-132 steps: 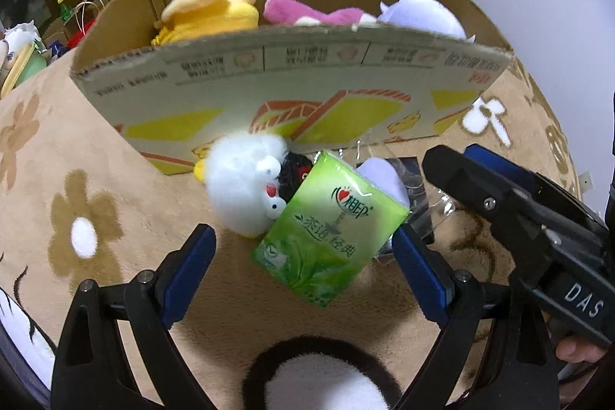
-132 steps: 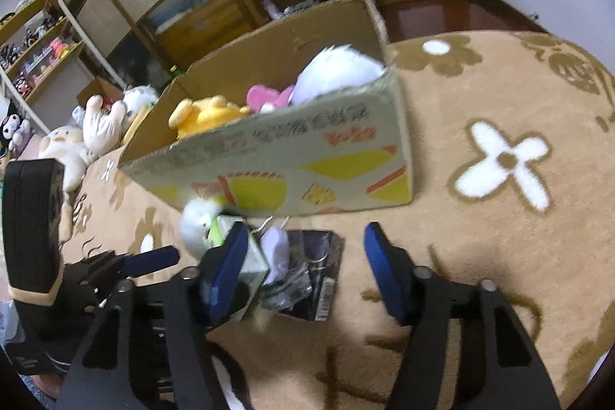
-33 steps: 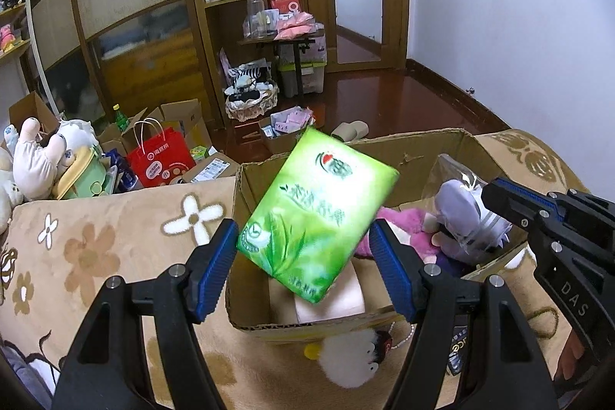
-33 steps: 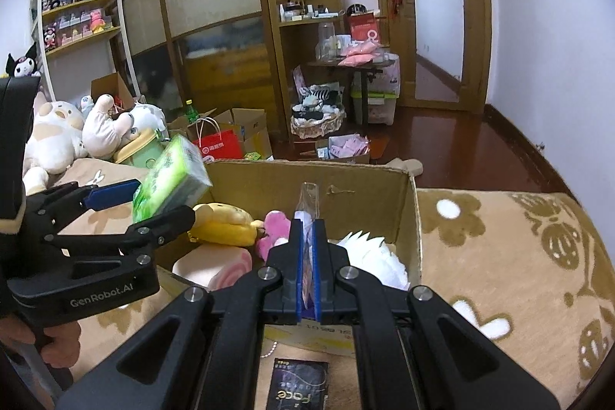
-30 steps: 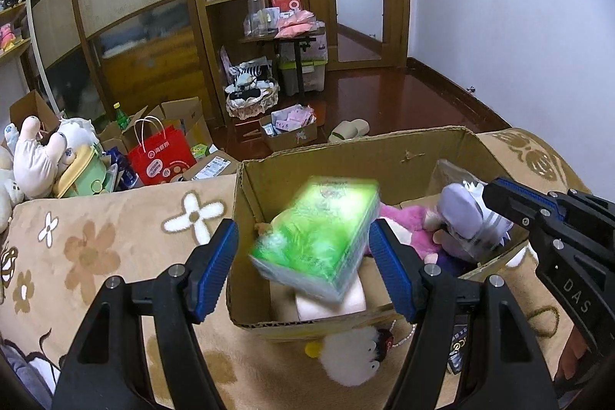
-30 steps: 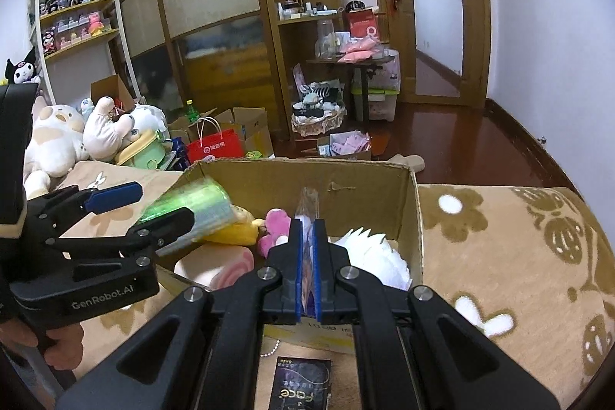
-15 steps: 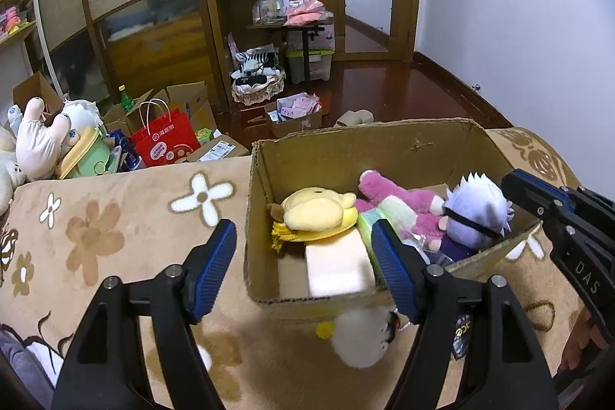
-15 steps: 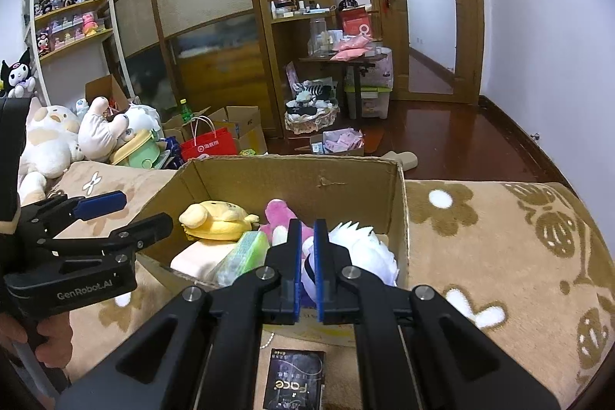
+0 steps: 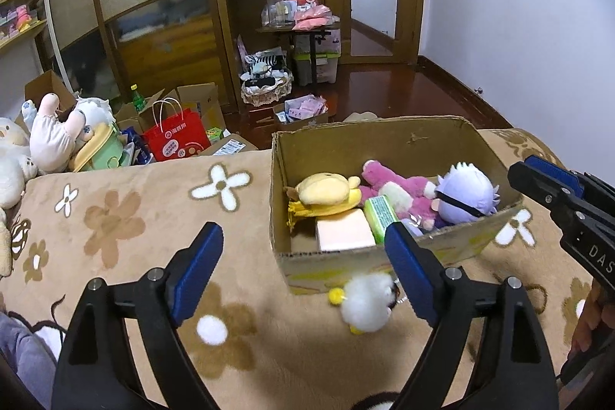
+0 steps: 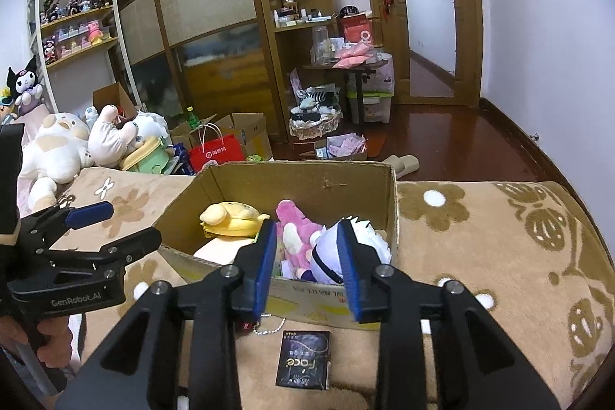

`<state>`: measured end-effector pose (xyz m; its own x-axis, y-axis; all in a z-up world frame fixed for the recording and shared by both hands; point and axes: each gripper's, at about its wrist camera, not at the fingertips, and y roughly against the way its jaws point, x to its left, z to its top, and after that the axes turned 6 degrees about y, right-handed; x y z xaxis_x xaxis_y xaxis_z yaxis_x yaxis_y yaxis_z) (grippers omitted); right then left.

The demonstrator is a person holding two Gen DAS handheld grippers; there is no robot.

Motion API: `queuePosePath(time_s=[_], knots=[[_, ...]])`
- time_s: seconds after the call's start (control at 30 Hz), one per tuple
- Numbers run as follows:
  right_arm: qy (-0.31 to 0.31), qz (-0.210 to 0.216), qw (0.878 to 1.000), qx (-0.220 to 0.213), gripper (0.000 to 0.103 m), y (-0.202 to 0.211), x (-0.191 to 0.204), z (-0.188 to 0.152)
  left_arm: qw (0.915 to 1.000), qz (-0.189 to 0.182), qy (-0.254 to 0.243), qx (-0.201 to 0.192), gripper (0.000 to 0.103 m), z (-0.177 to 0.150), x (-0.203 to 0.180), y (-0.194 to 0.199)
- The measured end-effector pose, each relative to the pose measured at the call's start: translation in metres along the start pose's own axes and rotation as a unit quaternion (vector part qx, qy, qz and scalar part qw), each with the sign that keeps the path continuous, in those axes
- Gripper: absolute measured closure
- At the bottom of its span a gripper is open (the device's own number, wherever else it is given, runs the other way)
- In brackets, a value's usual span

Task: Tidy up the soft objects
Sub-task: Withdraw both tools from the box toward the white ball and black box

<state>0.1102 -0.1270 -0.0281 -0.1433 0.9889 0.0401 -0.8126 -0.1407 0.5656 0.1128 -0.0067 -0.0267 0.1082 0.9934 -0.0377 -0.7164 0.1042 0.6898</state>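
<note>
My left gripper (image 9: 303, 268) hangs with nothing between its jaws, which are spreading wider; my right gripper (image 10: 309, 266) is parting too, also empty. Both sit short of the near rim of the cardboard box (image 9: 384, 137), which holds the yellow plush (image 9: 323, 193), pink plush (image 9: 399, 187), purple-haired doll (image 9: 467, 193) and green tissue pack (image 9: 380, 214). A white fluffy toy (image 9: 365, 300) lies outside on the blanket (image 9: 153, 218), against the box's front wall. Open blanket stretches left.
</note>
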Motion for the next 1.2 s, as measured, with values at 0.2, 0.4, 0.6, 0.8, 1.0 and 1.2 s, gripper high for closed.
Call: queuePosePath(time_s=[0.2, 0.4, 0.6, 0.8, 1.0, 1.2], knots=[[0.0, -0.007, 1.0, -0.013, 0.033, 0.023, 0.003, -0.001, 0.9995, -0.014, 0.018, 0.021, 0.018, -0.009, 0.001, 0.014], [-0.016, -0.017, 1.0, -0.009, 0.012, 0.039, -0.001, -0.007, 0.9997, -0.004, 0.007, 0.022, 0.016, -0.018, -0.006, 0.03], [-0.039, -0.018, 0.999, 0.004, 0.0, 0.042, -0.007, -0.018, 0.9995, 0.0, 0.013, 0.028, 0.006, -0.026, -0.003, 0.038], [-0.037, -0.036, 0.998, 0.031, 0.0, 0.032, -0.006, -0.032, 0.9988, 0.009, 0.017, 0.045, 0.006, -0.026, 0.0, 0.03], [-0.032, -0.048, 0.997, 0.051, 0.0, 0.018, -0.008, -0.04, 0.9976, 0.012, 0.024, 0.064, 0.006, -0.025, 0.004, 0.015], [-0.03, -0.049, 0.995, 0.079, 0.0, -0.004, -0.008, -0.05, 0.9958, 0.011, 0.034, 0.085, 0.006, -0.023, 0.005, -0.005]])
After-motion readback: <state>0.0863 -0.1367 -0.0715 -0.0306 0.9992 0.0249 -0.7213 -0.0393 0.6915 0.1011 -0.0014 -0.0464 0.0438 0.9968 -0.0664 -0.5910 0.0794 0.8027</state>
